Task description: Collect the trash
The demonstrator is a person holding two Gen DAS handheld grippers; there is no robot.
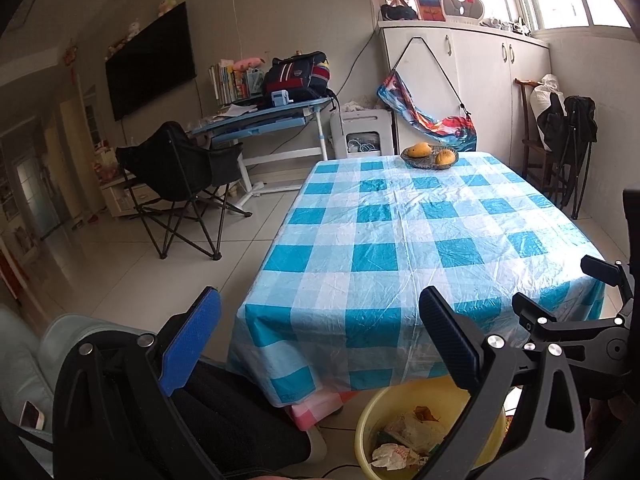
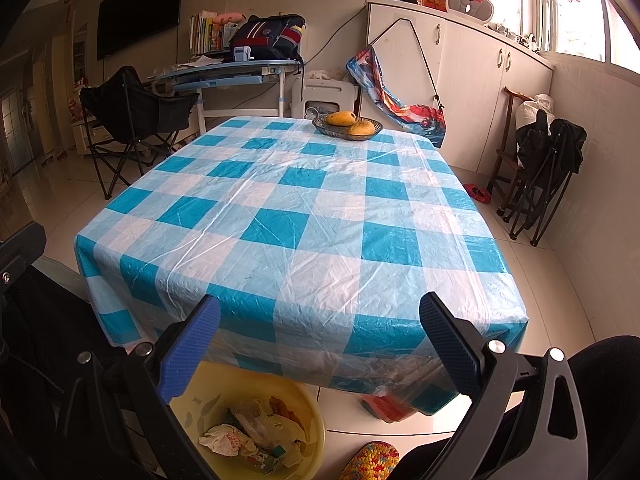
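Checked table (image 2: 304,216): basket (image 2: 347,127) holds mangoes (image 2: 340,118); yellow bin (image 2: 256,432) holds wrappers (image 2: 256,428).

Trash (image 2: 256,432) lies in the basin (image 2: 312,412) before the table (image 2: 304,216).

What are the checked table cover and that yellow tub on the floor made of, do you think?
The checked cover looks like thin plastic sheeting: it is glossy, finely creased, and see-through where it hangs over the edge. The yellow tub looks like moulded plastic, smooth with a slight sheen and a rounded rim. It holds crumpled wrappers, apparently plastic film or paper.
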